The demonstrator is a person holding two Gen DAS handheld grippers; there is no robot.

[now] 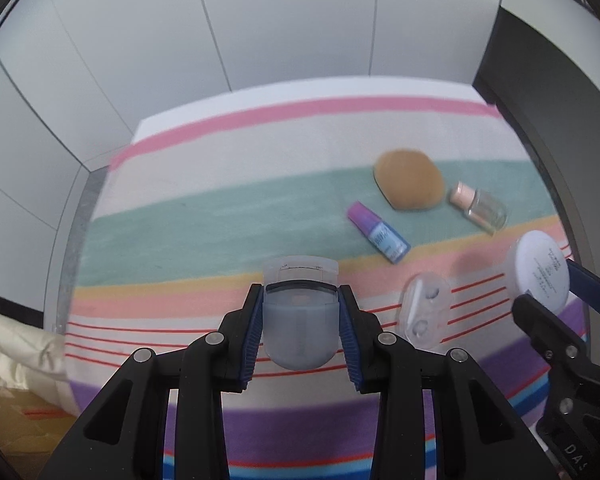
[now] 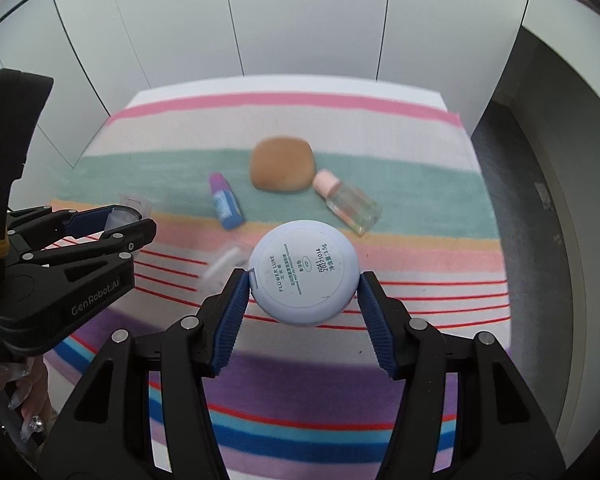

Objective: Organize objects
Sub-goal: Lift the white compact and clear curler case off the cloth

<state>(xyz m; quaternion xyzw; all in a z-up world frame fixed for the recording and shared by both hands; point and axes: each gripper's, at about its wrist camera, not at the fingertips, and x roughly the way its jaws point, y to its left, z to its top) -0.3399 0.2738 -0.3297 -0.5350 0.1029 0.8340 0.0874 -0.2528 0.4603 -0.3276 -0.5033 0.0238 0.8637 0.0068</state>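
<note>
My left gripper (image 1: 300, 296) is shut on a translucent grey-blue plastic case (image 1: 299, 328) with a clear lid end, held above the striped cloth (image 1: 220, 216). In the right wrist view the left gripper (image 2: 134, 218) shows at the left edge, the case (image 2: 122, 214) between its blue pads. My right gripper (image 2: 304, 280) is shut on a round pale-blue compact (image 2: 303, 272), label side facing the camera, also lifted off the cloth. The left wrist view catches the right gripper (image 1: 560, 296) and the compact (image 1: 540, 272) at its right edge.
On the cloth lie a brown puff (image 2: 282, 169), a purple-capped blue tube (image 2: 225, 200), a clear bottle with a pink cap (image 2: 348, 202) and a clear lens case (image 1: 424, 310). White wall panels stand behind. A hand with long nails (image 2: 24, 400) holds the left tool.
</note>
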